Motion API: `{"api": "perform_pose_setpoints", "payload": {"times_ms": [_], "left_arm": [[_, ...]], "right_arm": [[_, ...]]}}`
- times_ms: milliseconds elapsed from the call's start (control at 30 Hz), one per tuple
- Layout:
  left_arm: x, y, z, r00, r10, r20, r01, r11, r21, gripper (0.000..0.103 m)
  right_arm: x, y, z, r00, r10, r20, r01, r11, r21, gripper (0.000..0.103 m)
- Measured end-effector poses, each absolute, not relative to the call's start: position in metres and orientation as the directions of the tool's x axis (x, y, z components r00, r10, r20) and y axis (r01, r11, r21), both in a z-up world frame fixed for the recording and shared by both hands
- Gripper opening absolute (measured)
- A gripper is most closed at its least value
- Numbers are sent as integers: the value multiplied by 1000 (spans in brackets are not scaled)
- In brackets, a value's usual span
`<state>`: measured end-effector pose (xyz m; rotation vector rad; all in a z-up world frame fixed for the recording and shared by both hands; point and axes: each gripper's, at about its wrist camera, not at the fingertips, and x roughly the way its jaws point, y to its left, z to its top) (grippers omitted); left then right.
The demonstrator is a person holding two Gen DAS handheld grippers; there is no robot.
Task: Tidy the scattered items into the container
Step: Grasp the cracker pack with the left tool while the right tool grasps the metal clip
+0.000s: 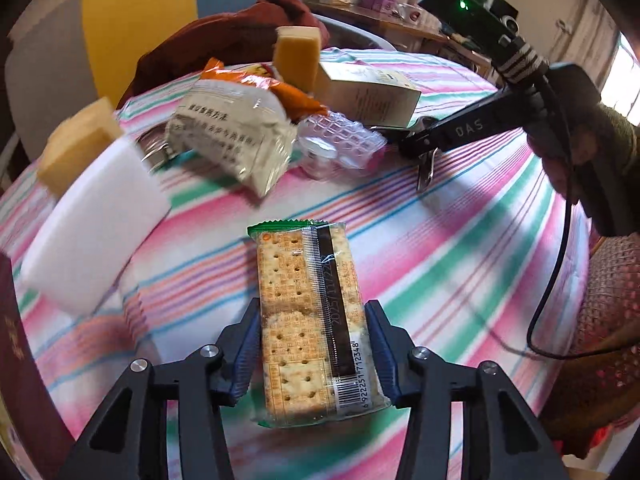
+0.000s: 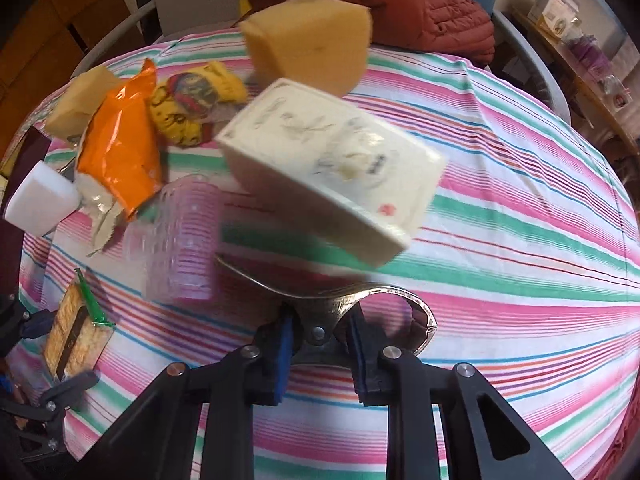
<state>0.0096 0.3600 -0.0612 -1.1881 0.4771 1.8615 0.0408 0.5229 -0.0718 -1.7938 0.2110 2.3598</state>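
Cracker pack (image 1: 316, 320) clamped btwn left gripper (image 1: 314, 344) jaws; right gripper (image 2: 320, 344) pinches metal tool (image 2: 360, 308) — could slip sideways.

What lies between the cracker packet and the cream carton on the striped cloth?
In the left wrist view, bare striped tablecloth, then a clear plastic tray, separates the cracker packet from the cream carton.

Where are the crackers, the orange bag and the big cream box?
crackers (image 1: 308, 320), left wrist view, middle of the packet.
orange bag (image 2: 120, 152), right wrist view, its orange front.
cream box (image 2: 332, 160), right wrist view, top face.
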Motion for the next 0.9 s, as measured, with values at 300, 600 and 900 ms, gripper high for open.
{"api": "perform_pose_setpoints", "payload": {"times_ms": [300,600,900], "left_arm": [[26,328,-62,-191,457,-869,-815,-566,-119,50],[25,296,-58,-189,521,-832,-783,-592,-193,50],[28,249,-26,-233,606,-760,-753,-607,-253,50]], "right_arm": [[46,437,-64,-248,-7,-969,-153,-987,47,23],[80,384,-51,-298,-51,-953,-257,-957,132,20],[101,420,-27,-505,-111,-856,-295,-910,292,20]]}}
